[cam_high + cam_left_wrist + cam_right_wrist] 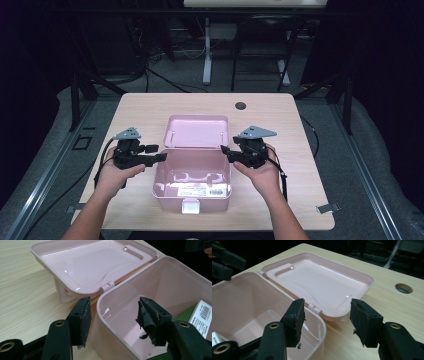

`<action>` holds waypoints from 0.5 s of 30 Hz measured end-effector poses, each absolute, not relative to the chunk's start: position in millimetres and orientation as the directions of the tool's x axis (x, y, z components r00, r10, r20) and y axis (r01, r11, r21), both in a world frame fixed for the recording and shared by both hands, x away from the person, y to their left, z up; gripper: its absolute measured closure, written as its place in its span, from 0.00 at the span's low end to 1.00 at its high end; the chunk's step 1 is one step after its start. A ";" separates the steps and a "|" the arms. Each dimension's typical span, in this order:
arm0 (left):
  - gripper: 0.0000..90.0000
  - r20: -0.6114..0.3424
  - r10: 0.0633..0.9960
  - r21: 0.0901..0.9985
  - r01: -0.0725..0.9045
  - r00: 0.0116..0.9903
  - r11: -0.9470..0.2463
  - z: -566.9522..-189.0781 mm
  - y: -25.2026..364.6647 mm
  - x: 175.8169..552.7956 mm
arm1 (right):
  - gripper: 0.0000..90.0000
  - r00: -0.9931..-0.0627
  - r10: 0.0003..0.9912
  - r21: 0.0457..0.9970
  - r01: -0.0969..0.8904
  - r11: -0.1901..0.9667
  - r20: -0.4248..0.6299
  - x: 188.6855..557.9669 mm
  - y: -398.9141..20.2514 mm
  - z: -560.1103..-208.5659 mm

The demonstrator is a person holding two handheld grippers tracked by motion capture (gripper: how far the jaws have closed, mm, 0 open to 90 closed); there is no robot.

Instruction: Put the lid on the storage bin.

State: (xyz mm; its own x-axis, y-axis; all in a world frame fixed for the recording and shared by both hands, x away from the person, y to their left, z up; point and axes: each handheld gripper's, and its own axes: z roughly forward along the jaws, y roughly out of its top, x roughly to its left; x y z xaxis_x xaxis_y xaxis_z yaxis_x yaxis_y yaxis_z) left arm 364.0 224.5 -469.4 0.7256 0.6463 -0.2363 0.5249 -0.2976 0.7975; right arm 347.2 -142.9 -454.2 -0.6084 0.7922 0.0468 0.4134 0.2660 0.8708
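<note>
Item: pink plastic box [192, 187], hinged, stood near the middle of the pale wooden bench [140, 107], toward the person's edge. Its lid [197, 131] lay thrown fully back behind the body, inner face up, joined to the rear wall by the hinge [107, 286]. A white latch [190, 205] sat on the front wall.

Contents: a flat packet with a white barcode label [203, 315] and a green edge lay on the floor of the box; the rest of the interior was too glossy to read.

Left gripper [161, 157]: held in the left hand [116, 176] just beside the box's left wall, pointing inward. Its jaws stood wide apart, straddling the rear left corner of the box, one pad outside the wall and one over the interior; the pads did not press on the rim. Released, holding nothing.

Right gripper [224, 150]: held in the right hand [260, 175] at the box's right wall. Its jaws were spread either side of the rear right corner, near the hinge, clear of the plastic. Released, holding nothing.

Other: a round cable hole [240, 105] in the bench beyond the lid; a white table leg [207, 52] on the floor behind.
</note>
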 end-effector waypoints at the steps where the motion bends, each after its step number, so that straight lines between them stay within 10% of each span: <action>1: 0.50 -0.238 0.646 0.801 0.522 0.725 -0.292 -469.7 224.6 363.8 | 0.50 -0.600 0.798 0.871 0.416 0.261 0.047 347.2 -144.5 -454.5; 15: 0.78 -0.182 0.692 0.774 0.536 0.699 -0.337 -476.1 224.5 364.5 | 0.53 -0.542 0.826 0.864 0.479 0.153 0.154 353.3 -159.5 -469.1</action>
